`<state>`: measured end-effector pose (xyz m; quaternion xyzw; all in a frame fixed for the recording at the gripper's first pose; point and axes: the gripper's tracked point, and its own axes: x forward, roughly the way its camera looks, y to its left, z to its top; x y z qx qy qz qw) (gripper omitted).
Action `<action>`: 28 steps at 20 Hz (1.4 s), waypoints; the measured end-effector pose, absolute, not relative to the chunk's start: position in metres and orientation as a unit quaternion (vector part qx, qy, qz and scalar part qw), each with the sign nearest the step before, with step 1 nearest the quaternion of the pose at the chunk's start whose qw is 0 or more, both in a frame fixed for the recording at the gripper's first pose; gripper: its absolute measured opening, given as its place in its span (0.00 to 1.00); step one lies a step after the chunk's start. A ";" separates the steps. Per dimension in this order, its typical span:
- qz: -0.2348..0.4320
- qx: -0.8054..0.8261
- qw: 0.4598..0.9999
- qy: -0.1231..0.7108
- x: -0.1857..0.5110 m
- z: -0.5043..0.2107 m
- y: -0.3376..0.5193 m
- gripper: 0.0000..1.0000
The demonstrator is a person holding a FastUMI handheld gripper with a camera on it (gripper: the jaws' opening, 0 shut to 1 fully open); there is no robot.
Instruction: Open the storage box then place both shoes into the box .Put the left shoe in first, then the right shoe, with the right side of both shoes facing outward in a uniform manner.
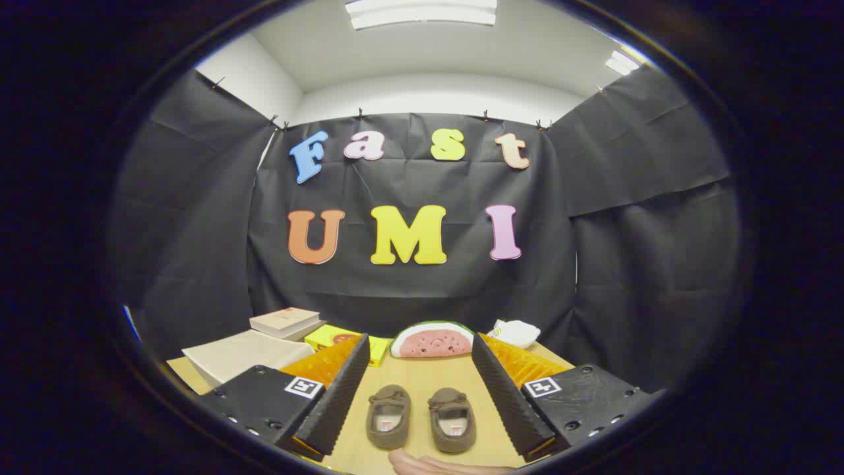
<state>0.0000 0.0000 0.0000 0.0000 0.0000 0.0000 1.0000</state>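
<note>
Two small brown shoes lie side by side on the wooden table (pixel 422 373), toes pointing away from me. The left shoe (pixel 388 415) and the right shoe (pixel 453 419) both sit between my fingers. My gripper (pixel 422 396) is open wide, with one finger (pixel 339 396) left of the pair and the other finger (pixel 508 396) right of it, touching neither. A whitish flat box or lid (pixel 241 355) lies at the left, beyond the left finger; I cannot tell whether it is the storage box.
A watermelon-slice plush (pixel 432 340) rests at the table's far edge, straight beyond the shoes. A book (pixel 285 321) and a yellow box (pixel 336 340) lie at the back left. A white crumpled thing (pixel 515 332) sits at the back right. A person's hand (pixel 435 465) shows just below the shoes.
</note>
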 end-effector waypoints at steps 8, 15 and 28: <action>0.039 0.000 0.999 -0.005 0.004 0.004 0.016 0.95; 0.014 0.014 1.000 0.006 0.002 0.000 -0.006 0.95; 0.056 0.086 0.990 0.096 0.041 -0.047 0.007 0.96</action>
